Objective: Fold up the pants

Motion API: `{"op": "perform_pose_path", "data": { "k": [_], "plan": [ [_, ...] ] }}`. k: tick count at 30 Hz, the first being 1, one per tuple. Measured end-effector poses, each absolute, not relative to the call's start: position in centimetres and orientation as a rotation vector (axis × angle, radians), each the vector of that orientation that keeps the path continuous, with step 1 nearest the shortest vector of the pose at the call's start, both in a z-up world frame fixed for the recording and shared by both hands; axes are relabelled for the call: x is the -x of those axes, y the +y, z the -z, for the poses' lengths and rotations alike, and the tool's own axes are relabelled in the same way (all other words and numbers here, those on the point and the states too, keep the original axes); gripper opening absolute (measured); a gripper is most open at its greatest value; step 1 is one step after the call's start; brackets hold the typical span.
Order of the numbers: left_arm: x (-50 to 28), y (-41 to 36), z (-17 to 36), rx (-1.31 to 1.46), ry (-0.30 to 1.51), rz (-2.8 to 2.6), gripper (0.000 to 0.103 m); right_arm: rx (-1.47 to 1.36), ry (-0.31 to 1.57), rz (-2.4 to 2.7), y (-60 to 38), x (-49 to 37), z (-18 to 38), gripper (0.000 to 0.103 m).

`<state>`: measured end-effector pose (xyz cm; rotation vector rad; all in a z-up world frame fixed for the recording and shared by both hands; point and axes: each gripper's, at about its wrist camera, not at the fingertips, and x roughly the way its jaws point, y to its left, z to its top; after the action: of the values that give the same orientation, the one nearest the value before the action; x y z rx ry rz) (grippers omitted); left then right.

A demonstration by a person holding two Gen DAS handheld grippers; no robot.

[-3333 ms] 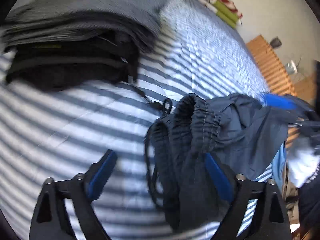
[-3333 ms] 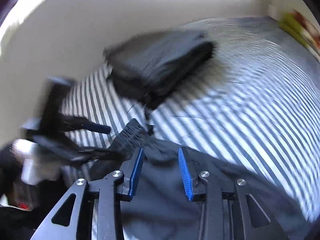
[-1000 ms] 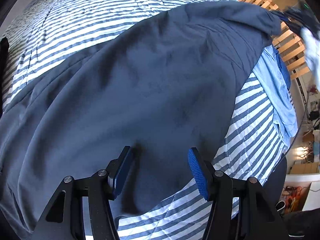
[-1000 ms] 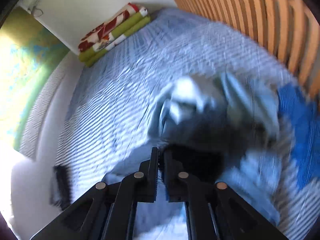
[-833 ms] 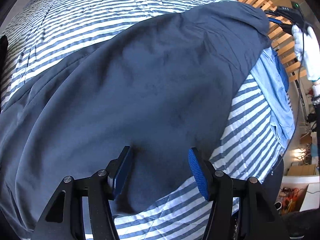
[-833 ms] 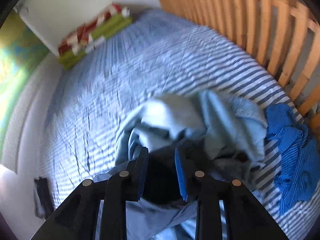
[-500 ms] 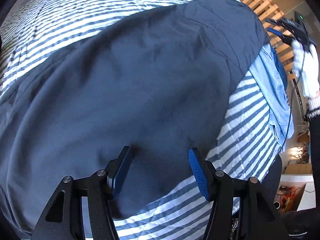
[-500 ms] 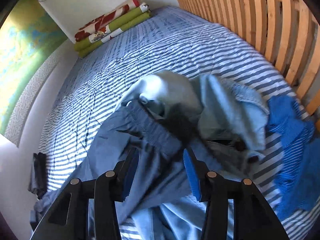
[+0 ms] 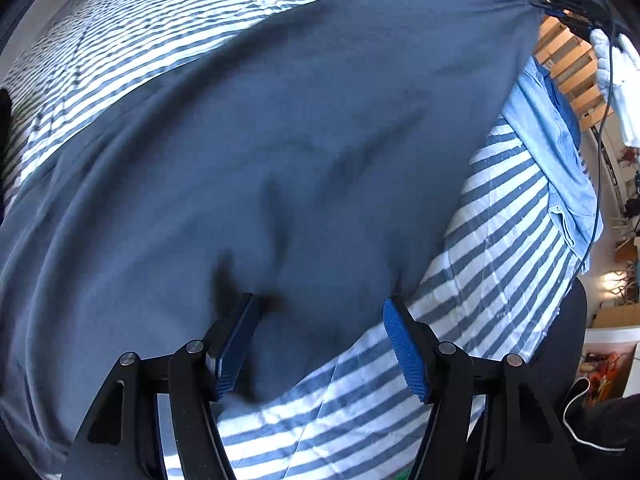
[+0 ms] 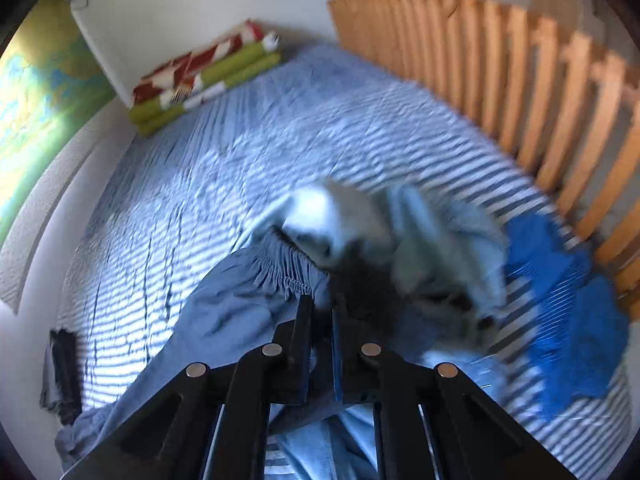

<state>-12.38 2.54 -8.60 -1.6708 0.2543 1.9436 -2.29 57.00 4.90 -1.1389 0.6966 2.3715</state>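
Note:
Dark blue pants (image 9: 280,152) lie spread across the striped bed (image 9: 492,248). My left gripper (image 9: 320,332) points down at their near edge. Its jaws are opening, and the fabric edge lies loose between the fingers (image 9: 404,352). In the right wrist view the gathered waistband (image 10: 280,268) runs into my right gripper (image 10: 320,306), whose jaws are closing to a narrow gap with cloth pinched in it. From the left wrist view that right gripper (image 9: 568,4) holds the far corner of the pants, which is pulled taut toward it.
A light blue garment (image 10: 420,240) and a bright blue one (image 10: 560,280) lie by the wooden slatted bed end (image 10: 520,80). Folded red and green blankets (image 10: 204,76) sit at the far wall. A dark folded stack (image 10: 60,364) is at the left. A white-gloved hand (image 9: 616,72) holds the right gripper.
The right gripper let go, opened over the waistband and closed on it again. The far corner of the pants is drawn tighter. The left jaws have spread slightly wider.

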Motion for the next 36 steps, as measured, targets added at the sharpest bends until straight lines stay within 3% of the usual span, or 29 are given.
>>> {"op": "perform_pose_path", "data": {
  "k": [4, 7, 11, 13, 21, 25, 26, 29, 31, 33, 36],
  "plan": [
    [12.0, 0.2, 7.9, 1.666, 0.199, -1.983, 0.07, 1.154, 0.622, -2.258, 58.2, 2.6, -3.3, 0.008],
    [12.1, -2.1, 7.3, 1.667, 0.172, -2.021, 0.07, 1.332, 0.589, -2.207, 57.9, 3.5, -0.3, 0.017],
    [13.9, -6.7, 5.5, 1.658, 0.056, -2.109, 0.07, 1.269, 0.553, -2.156, 57.0, 1.1, -0.2, 0.028],
    [14.8, -9.0, 4.4, 1.624, 0.049, -2.193, 0.07, 1.224, 0.54, -2.19, 55.4, -0.8, -1.5, 0.028],
    [21.3, -12.4, 3.2, 1.563, 0.32, -2.383, 0.07, 1.54, 0.53, -2.453, 41.6, -3.9, 0.6, 0.03],
    [23.0, -9.9, 5.6, 1.552, 0.613, -2.303, 0.07, 1.793, 0.543, -2.48, 34.1, -3.2, 4.6, 0.03],
    [23.0, -9.4, 6.1, 1.554, 0.633, -2.29, 0.067, 1.833, 0.541, -2.488, 32.8, -3.1, 5.2, 0.03],
    [23.4, -9.0, 7.4, 1.601, 0.627, -2.244, 0.028, 1.93, 0.511, -2.5, 28.9, -2.1, 7.1, 0.031],
    [23.2, -8.9, 7.8, 1.607, 0.636, -2.242, 0.025, 1.954, 0.518, -2.506, 27.4, -1.5, 7.5, 0.031],
    [23.1, -9.0, 7.8, 1.595, 0.628, -2.228, 0.002, 1.975, 0.513, -2.506, 26.4, -0.6, 8.1, 0.031],
    [23.2, -8.9, 7.3, 1.564, 0.625, -2.252, 0.002, 1.98, 0.486, -2.502, 25.5, -0.5, 8.6, 0.031]
  ]
}}
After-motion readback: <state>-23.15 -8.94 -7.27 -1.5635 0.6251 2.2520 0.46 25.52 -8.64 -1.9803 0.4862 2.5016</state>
